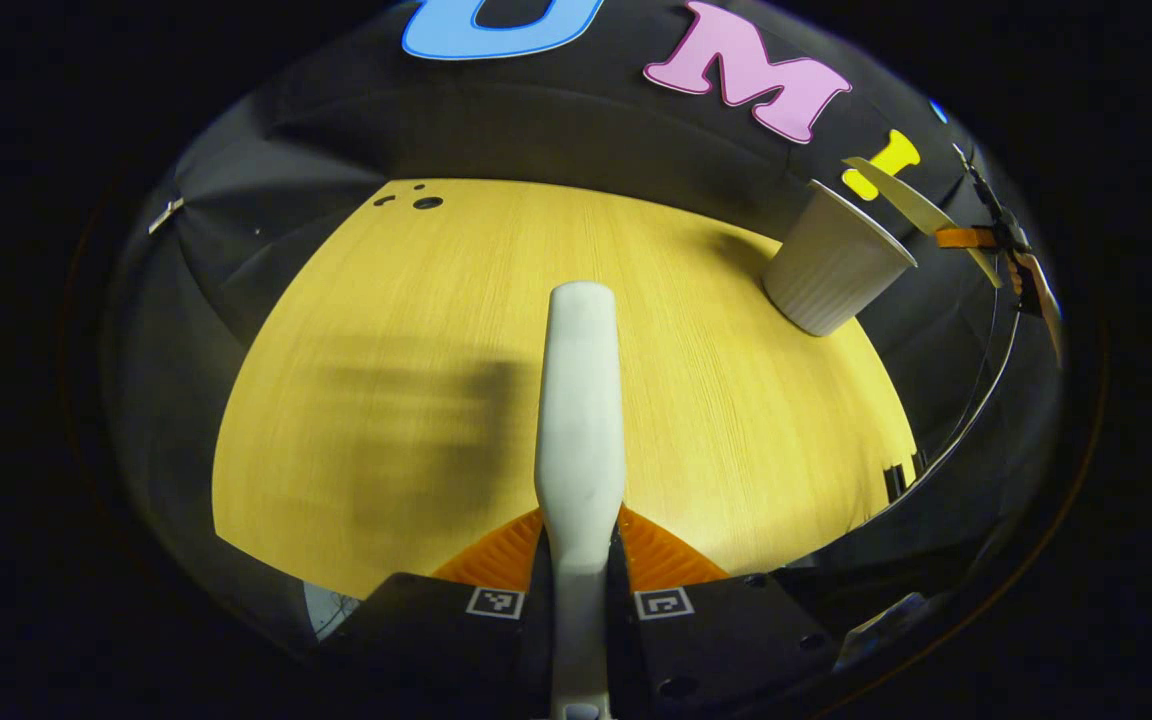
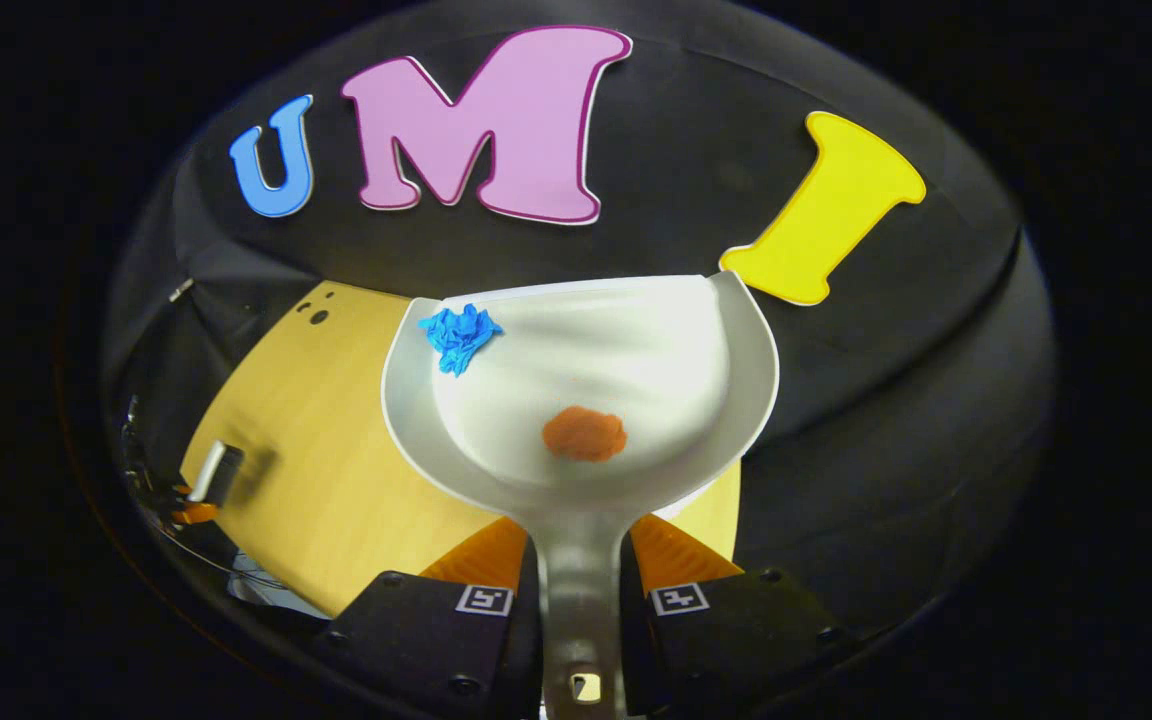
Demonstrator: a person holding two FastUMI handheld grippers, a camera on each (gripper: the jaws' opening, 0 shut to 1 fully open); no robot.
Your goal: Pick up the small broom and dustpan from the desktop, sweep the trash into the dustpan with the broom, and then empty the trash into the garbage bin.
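My left gripper is shut on the white broom, whose handle sticks out forward over the yellow wooden table. My right gripper is shut on the handle of the white dustpan, held up in the air. In the pan lie a crumpled blue paper scrap near its front left corner and an orange scrap near the back. The white ribbed garbage bin stands at the table's far right. In the left gripper view the dustpan hovers edge-on just above the bin's rim.
Small dark holes mark the table's far left corner. Black cloth walls close in the table on all sides. In the right gripper view the other gripper with the broom handle shows small at the far left, over the table's edge.
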